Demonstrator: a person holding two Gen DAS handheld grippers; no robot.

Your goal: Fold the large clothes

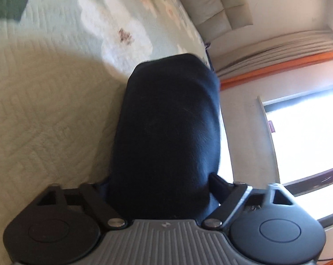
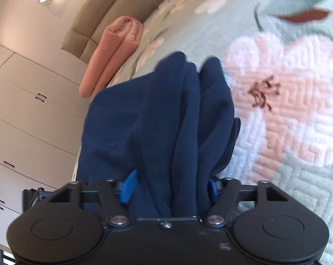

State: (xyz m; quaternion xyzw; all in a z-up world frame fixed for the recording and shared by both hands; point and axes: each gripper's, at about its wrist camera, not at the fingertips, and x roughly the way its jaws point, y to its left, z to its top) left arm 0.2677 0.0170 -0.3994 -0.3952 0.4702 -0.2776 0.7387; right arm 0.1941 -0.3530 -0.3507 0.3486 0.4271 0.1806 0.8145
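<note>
Both tools grip bunched folds of the dark navy fleece garment (image 2: 157, 119): the left tool (image 1: 159, 183) and the right tool (image 2: 168, 183) carry it above the quilted floral bedspread (image 2: 299, 176). Mid-fold; next, it seemingly needs laying flat.

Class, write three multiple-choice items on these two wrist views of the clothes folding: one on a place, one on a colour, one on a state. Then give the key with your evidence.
1. Where does the rolled peach bedding lie?
A. Far edge of the bed, near the headboard
B. On the floor
C. Inside the wardrobe

2. What colour is the garment between the jaws?
A. Red
B. Navy blue
C. White

3. What is the right gripper doing?
A. Hanging empty
B. Gripping bunched cloth
C. Resting flat on the quilt

Key: A, the peach bedding sits on the quilt by the headboard; B, the garment is navy; B, folds fill the right gripper.
</note>
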